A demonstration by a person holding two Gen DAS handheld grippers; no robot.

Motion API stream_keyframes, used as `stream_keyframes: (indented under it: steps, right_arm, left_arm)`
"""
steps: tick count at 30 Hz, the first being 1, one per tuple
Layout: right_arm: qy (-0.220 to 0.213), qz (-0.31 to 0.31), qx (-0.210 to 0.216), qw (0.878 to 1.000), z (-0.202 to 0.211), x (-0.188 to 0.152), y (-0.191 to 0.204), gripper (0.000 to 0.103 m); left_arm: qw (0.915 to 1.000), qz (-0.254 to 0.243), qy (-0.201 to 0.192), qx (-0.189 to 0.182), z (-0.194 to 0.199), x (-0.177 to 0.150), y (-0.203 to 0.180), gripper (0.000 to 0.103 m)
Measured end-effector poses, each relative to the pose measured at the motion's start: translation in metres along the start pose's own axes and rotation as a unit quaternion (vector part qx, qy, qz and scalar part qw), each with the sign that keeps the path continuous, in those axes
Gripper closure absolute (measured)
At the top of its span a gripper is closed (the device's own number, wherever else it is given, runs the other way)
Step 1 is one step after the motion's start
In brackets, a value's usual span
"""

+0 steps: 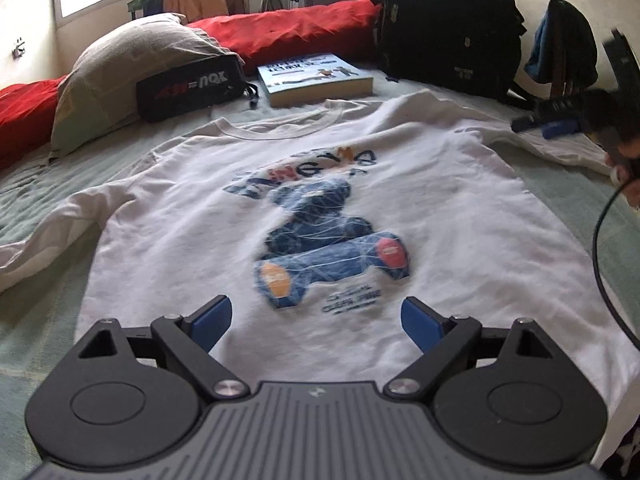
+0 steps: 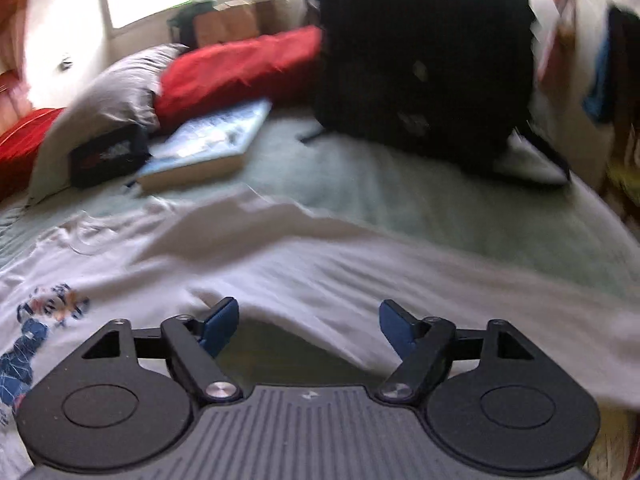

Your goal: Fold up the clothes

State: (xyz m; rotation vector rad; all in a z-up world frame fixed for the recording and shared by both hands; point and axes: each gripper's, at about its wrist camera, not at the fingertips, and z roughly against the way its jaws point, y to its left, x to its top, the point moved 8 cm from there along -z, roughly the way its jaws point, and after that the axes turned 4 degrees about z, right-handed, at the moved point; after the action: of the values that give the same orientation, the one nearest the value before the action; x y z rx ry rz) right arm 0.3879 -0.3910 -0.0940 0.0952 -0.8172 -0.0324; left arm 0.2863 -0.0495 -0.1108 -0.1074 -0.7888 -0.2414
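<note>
A white T-shirt (image 1: 200, 216) with a blue printed figure lies face up on the pale green bed (image 1: 36, 188), collar toward the far side. My left gripper (image 1: 318, 308) hovers open over the shirt's lower part, with nothing between its blue pads. My right gripper (image 2: 307, 308) is open above the shirt's right sleeve (image 2: 340, 268), where the sleeve's near edge meets the bedspread. Its pads grip no cloth. From the left wrist it shows as a blur (image 1: 548, 124) above the sleeve at the right edge, held in a hand.
At the far side of the bed lie a book (image 1: 316, 78), a black pouch (image 1: 188, 88), a grey pillow (image 1: 132, 64) and red cushions (image 1: 296, 32). A black backpack (image 1: 448, 20) stands at the back right. A dark cable (image 1: 598, 248) hangs at the right.
</note>
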Motion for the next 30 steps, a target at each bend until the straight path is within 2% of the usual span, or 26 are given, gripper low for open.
stream_keyframes:
  steps: [3,6,9,11,16,21,30]
  right_arm:
    - [0.022,-0.009,-0.007,1.0,0.0,-0.018,-0.017,0.015]
    - [0.023,-0.032,-0.01,0.999,0.006,-0.028,-0.03,0.015]
    - [0.009,-0.053,0.01,0.998,0.02,-0.028,-0.03,0.014]
    - [0.0,-0.062,0.027,0.998,0.029,-0.027,-0.025,0.009]
    - [-0.005,-0.037,0.068,0.997,0.045,-0.024,0.009,0.007]
    - [0.005,-0.01,0.083,0.997,0.055,-0.031,0.048,0.006]
    - [0.037,0.067,0.108,0.991,0.076,-0.08,0.128,0.006]
  left_arm:
    - [1.0,-0.008,0.001,-0.002,0.0,0.004,-0.012,0.011]
    - [0.9998,-0.017,-0.001,-0.005,0.002,0.007,-0.024,0.011]
    - [0.9996,-0.025,0.002,-0.012,0.003,0.007,-0.034,0.011]
    - [0.9994,-0.03,0.006,-0.014,0.003,0.005,-0.039,0.011]
    - [0.9991,-0.038,0.002,-0.019,0.016,0.003,-0.042,0.011]
    - [0.9996,-0.025,0.0,-0.013,0.03,-0.006,-0.029,0.011]
    - [0.9995,-0.029,0.009,0.012,0.037,-0.029,-0.003,0.011]
